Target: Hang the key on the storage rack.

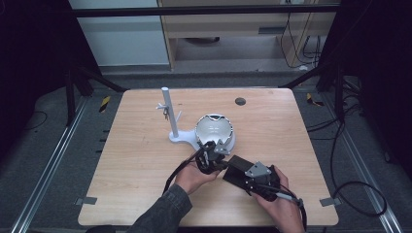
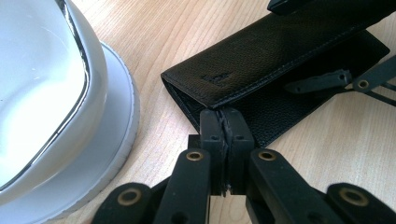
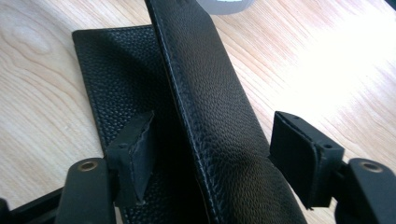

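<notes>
Lying on light wood table [image 1: 145, 160]: black wallet [image 2: 280, 60]; left gripper [image 2: 226, 128] fingers together (nothing between), right gripper [image 3: 212, 149] fingers apart, straddling flap.

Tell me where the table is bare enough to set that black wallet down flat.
Bare wood: the whole left side of the table, left of the white stand, and the right side past the bowl. The far strip holds just a small dark disc. Crowded: the near centre, where wallet, bowl and both grippers meet.
</notes>
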Motion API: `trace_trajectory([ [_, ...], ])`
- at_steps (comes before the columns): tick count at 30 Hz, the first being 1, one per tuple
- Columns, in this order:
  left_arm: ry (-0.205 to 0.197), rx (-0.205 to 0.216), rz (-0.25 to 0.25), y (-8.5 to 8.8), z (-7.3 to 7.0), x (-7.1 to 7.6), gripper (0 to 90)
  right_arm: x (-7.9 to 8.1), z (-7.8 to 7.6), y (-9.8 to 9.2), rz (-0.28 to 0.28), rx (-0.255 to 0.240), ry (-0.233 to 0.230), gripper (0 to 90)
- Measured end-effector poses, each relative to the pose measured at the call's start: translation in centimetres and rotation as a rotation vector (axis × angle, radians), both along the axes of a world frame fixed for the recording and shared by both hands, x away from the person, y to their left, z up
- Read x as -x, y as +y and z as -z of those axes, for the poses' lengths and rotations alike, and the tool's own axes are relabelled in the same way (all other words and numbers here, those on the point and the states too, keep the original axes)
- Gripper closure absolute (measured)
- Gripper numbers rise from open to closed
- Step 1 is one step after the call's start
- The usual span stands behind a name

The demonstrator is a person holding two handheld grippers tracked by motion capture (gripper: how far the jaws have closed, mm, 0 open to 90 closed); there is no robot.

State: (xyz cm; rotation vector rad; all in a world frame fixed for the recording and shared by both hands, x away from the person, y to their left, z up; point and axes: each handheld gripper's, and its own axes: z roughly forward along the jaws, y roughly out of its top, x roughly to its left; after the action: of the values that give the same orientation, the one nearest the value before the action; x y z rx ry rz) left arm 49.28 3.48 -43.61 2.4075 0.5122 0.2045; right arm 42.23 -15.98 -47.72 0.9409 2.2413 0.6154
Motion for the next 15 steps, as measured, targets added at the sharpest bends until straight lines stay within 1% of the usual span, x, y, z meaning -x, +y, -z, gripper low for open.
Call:
trace_trajectory([
  [5, -0.001, -0.004, 0.005, -0.07, -0.15, -0.04, 88.5, -0.20, -0.02, -0.01, 0.004, 0.015, 0.000, 38.5],
  [7, -0.002, -0.004, 0.008, -0.12, -0.22, -0.05, 88.6, -0.30, 0.02, 0.06, 0.008, 0.015, 0.008, 40.2],
  [10, -0.004, -0.006, 0.014, -0.26, -0.42, -0.01, 88.6, -0.55, 0.03, 0.09, 0.006, 0.023, 0.003, 42.5],
  [11, -0.004, -0.006, 0.014, -0.31, -0.48, -0.02, 88.6, -0.59, -0.06, 0.11, 0.013, 0.026, 0.010, 43.3],
  [15, -0.004, -0.002, 0.013, -0.45, -0.61, -0.02, 88.6, -0.68, -0.06, 0.12, 0.012, 0.035, 0.009, 50.1],
])
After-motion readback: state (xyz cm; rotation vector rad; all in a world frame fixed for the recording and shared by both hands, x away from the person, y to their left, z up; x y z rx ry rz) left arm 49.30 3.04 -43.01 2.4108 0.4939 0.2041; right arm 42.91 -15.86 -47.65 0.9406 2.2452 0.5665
